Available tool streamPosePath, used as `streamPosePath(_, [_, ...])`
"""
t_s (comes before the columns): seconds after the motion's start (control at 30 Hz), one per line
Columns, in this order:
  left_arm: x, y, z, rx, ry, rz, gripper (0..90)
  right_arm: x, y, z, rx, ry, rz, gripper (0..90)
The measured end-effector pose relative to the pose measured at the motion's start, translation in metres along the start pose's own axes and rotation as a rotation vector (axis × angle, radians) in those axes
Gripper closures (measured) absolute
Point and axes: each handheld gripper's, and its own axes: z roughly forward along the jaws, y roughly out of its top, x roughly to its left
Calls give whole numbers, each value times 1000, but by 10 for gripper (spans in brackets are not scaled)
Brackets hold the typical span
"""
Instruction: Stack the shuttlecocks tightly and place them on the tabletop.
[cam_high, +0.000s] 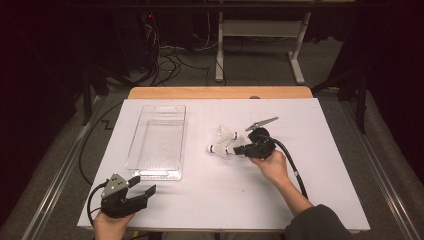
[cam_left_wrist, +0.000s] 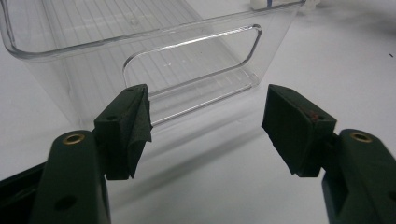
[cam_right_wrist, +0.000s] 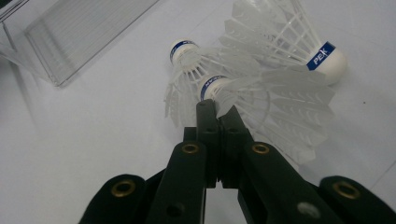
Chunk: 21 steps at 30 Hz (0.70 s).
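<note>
1. Three white shuttlecocks lie together right of centre on the white counter (cam_high: 210, 200), and the right tongs (cam_high: 239, 149) reach into the group from its right side.
2. In the right gripper view, the nearest shuttlecock (cam_right_wrist: 243, 100) lies right at the tips of the right tongs (cam_right_wrist: 217, 108), its blue-banded cork pointing away and its feather skirt spreading to the right of the jaws.
3. A second shuttlecock (cam_right_wrist: 187, 60) lies just beyond it, cork toward the far left, its feathers overlapping those of the nearest one.
4. A third shuttlecock (cam_right_wrist: 285, 32) lies farther to the right, with its cork at the right end and its skirt meeting the others.
5. The right tongs are pressed together, with no gap showing between the pads; a feather edge of the nearest shuttlecock appears pinched at the very tips, held at its skirt.
6. The person's right hand (cam_high: 272, 165) grips these tongs from behind, a black cable trailing toward the counter's near edge.
7. The left tongs (cam_high: 142, 186) rest at the near left corner of the counter, well apart from the shuttlecocks.
8. In the left gripper view, the left tongs (cam_left_wrist: 205, 126) stand wide, with nothing between the pads.
9. A clear plastic tray (cam_high: 150, 170) lies just in front of the left tongs, its near end wall with a cut-out handle facing them; it lies left of the shuttlecocks.
</note>
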Motion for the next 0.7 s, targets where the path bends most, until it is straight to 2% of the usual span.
streamPosePath(0.27, [0, 0, 0, -1, -1, 1, 331, 4, 4, 7, 3, 0, 1, 900])
streamPosePath(0.7, [0, 0, 0, -2, -2, 2, 333, 6, 7, 14, -26, 18, 6, 900])
